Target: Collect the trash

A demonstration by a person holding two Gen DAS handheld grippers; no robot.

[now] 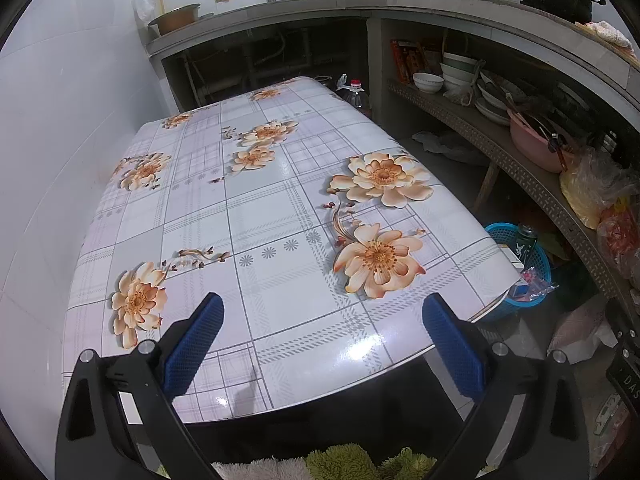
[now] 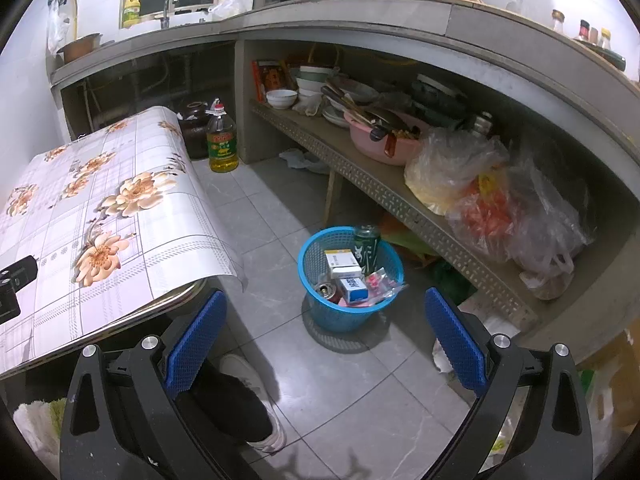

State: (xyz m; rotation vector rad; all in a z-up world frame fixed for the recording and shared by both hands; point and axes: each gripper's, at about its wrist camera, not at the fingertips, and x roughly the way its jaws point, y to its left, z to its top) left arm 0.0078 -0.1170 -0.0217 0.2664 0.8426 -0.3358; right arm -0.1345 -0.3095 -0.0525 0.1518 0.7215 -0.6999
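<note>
Left gripper [image 1: 322, 354]: I held it spread, empty, over bare table [image 1: 280, 216].
Right gripper [image 2: 324, 350]: spread, empty, above floor.
Trash: in basket [image 2: 316, 304], likely all collected.

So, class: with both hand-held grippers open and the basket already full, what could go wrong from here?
1. The basket looks overfilled: the can and wrapper stick above the rim and may fall out if nudged.
2. The person's shoe is near the basket; a step could tip it.
</note>
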